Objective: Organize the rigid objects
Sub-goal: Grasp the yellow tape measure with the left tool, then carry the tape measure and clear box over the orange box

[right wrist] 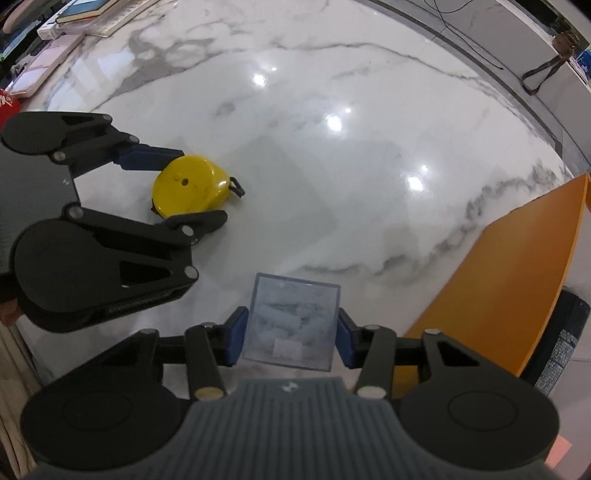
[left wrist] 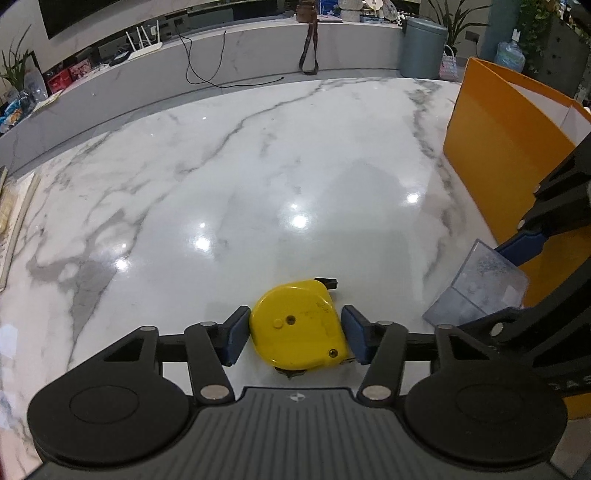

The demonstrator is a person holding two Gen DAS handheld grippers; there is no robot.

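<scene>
A yellow tape measure (left wrist: pixel 299 325) lies flat on the white marble table (left wrist: pixel 258 177). My left gripper (left wrist: pixel 293 334) is down around it, and both blue pads press on its sides. The right wrist view shows the same tape measure (right wrist: pixel 188 188) between the left gripper's fingers (right wrist: pixel 147 155). My right gripper (right wrist: pixel 291 336) is shut on a clear plastic box (right wrist: pixel 291 317) with pale pieces inside, one pad on each side wall. That box (left wrist: pixel 476 288) sits just right of the tape measure.
An orange-walled container (right wrist: pixel 517 258) stands at the right, close to the right gripper. A black can (right wrist: pixel 561 339) is beside it. Books and papers (right wrist: pixel 85 11) lie at the table's far left. Beyond the table are a ledge, a cable (left wrist: pixel 207 74) and a grey bin (left wrist: pixel 421 48).
</scene>
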